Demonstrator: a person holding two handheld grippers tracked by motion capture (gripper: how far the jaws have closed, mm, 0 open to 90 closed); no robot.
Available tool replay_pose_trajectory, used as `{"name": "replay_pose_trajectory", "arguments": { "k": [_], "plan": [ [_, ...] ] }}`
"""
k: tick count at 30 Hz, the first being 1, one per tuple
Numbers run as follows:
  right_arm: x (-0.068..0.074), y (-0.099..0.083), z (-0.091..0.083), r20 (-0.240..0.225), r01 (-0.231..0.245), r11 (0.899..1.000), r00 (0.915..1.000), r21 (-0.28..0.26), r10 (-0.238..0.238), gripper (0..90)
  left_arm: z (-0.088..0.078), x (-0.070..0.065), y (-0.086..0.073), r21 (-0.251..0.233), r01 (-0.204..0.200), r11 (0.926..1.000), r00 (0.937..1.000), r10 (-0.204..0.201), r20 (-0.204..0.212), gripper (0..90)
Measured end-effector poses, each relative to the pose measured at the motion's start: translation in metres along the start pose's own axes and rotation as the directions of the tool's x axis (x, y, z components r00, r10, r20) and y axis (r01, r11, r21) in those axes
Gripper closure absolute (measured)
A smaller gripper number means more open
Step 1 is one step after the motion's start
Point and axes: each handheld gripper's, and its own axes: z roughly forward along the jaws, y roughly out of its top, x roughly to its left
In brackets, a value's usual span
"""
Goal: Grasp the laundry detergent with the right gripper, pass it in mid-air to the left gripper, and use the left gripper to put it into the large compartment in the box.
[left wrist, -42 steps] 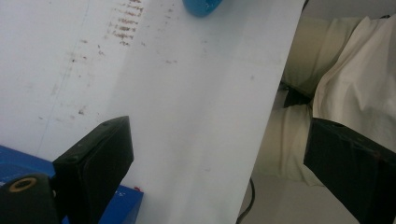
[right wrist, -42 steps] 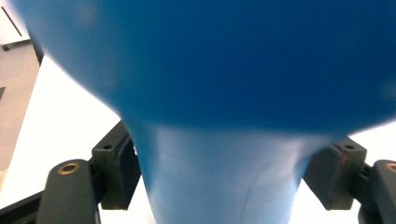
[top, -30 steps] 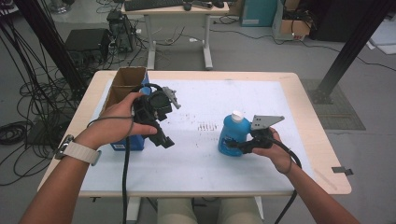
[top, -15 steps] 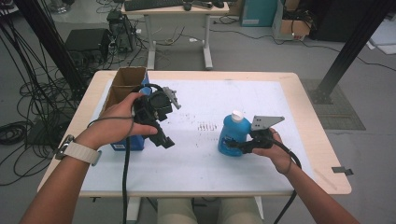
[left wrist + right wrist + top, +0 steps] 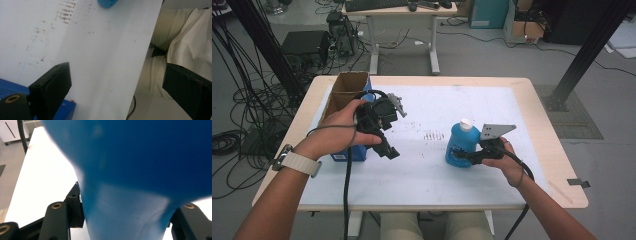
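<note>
The jaws of the right gripper point(image 5: 460, 155) squeeze the blue bottle point(image 5: 461, 144) standing mid-table, the left gripper point(image 5: 388, 148) waits wide open with nothing, so lifting it carefully likely comes next

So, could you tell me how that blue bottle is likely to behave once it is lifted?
The blue bottle looks like smooth plastic, so it may slip or flex slightly in the right gripper, whose jaws clamp its lower body. Standing upright with a white cap, gripped low, it could tilt when raised.
</note>
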Motion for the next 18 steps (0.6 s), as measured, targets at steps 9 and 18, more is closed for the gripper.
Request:
{"name": "replay_pose_trajectory", "arguments": {
  "k": [9, 18],
  "plan": [
    [-0.0010, 0.0002, 0.0000, -0.008, 0.007, 1.000, 0.9999, 0.000, -0.007, 41.9, -0.0001, -0.0004, 0.0013, 0.000, 0.003, 1.0000, 1.0000, -0.003, 0.000, 8.8],
    [-0.0013, 0.0000, 0.0000, -0.010, 0.003, 1.000, 0.9999, -0.001, -0.003, 42.0, -0.0013, 0.0000, 0.0028, 0.003, 0.002, 1.0000, 1.0000, -0.002, 0.000, 8.8]
  ]
}}
